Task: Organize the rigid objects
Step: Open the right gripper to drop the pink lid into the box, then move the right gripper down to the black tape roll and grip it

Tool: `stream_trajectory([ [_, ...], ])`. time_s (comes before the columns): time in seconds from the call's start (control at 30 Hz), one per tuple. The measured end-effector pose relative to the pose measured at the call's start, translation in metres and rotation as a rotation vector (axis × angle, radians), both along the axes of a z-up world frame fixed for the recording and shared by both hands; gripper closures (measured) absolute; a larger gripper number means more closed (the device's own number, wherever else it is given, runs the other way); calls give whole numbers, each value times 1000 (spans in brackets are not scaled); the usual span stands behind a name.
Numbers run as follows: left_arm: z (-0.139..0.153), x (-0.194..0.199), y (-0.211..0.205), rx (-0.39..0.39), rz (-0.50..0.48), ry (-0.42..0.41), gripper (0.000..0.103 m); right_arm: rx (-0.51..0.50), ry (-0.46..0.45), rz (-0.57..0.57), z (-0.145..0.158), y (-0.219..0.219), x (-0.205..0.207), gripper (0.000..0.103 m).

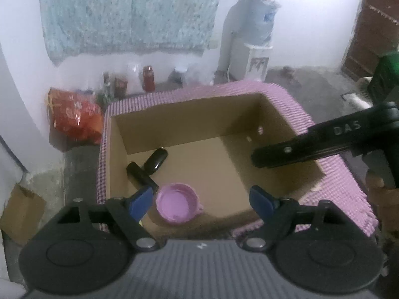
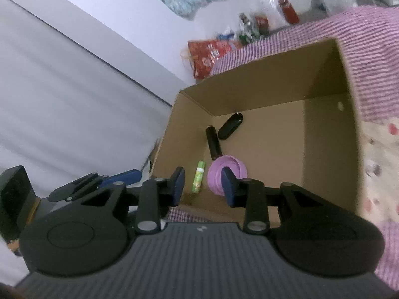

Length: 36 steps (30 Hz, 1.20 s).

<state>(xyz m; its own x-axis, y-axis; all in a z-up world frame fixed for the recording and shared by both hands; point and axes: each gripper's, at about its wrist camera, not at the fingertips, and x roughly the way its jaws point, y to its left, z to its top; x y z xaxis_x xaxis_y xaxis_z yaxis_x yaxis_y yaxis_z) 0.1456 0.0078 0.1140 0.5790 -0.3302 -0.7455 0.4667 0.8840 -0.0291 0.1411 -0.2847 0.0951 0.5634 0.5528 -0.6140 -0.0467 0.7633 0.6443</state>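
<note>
Left tool [image 1: 200, 199]: I see it released, the blue pads wide apart and nothing between them; it hangs above the near edge of the box.
Right tool [image 2: 203, 184]: I see it released too, with a narrower gap and nothing gripped; it is above the near wall of the box.
Box [image 1: 189, 107]: open cardboard, standing on a purple striped cloth [image 1: 331, 186].
Bowl [image 1: 177, 206]: pink, on the box floor near the front wall.
Tube [image 1: 141, 176]: black, lying flat just behind the bowl; in my right view its end meets the bowl rim.
Case [image 1: 156, 160]: black oval, beside the tube near the back wall.
Stick [image 2: 198, 180]: green, lying left of the bowl.
</note>
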Motion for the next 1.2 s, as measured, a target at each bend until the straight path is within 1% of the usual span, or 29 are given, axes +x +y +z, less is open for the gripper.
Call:
stream_trajectory([
  [0.1,0,-29,7,-34,-3,-29,17,1,-36,-30,4,-13,-40,68],
  [0.23,-11,-65,14,-56,26,-60,17,12,-54,-63,-9,-18,-85,64],
  [0.43,-48,-103,29,-84,98,-29,17,11,-62,-81,-42,0,-132,63],
  [0.5,-62,-112,34,-74,127,-19,17,4,-59,-75,-52,10,-142,62],
  [0.63,-93,-122,42,-39,180,27,17,-9,-31,-43,-74,34,-145,62],
  [0.77,-117,-126,49,-26,208,62,17,-86,-11,-7,-89,58,-134,61],
  [0.83,-124,-128,49,-22,207,63,17,-118,2,18,-97,72,-126,61],
  [0.97,-134,-127,45,2,186,37,19,-189,18,63,-111,97,-113,61],
  [1.07,-141,-123,40,25,183,28,26,-242,19,90,-120,113,-103,61],
  [1.13,-145,-119,39,29,179,29,33,-265,18,110,-125,120,-97,61],
  [1.2,-150,-115,38,30,174,37,37,-287,17,124,-128,126,-91,61],
])
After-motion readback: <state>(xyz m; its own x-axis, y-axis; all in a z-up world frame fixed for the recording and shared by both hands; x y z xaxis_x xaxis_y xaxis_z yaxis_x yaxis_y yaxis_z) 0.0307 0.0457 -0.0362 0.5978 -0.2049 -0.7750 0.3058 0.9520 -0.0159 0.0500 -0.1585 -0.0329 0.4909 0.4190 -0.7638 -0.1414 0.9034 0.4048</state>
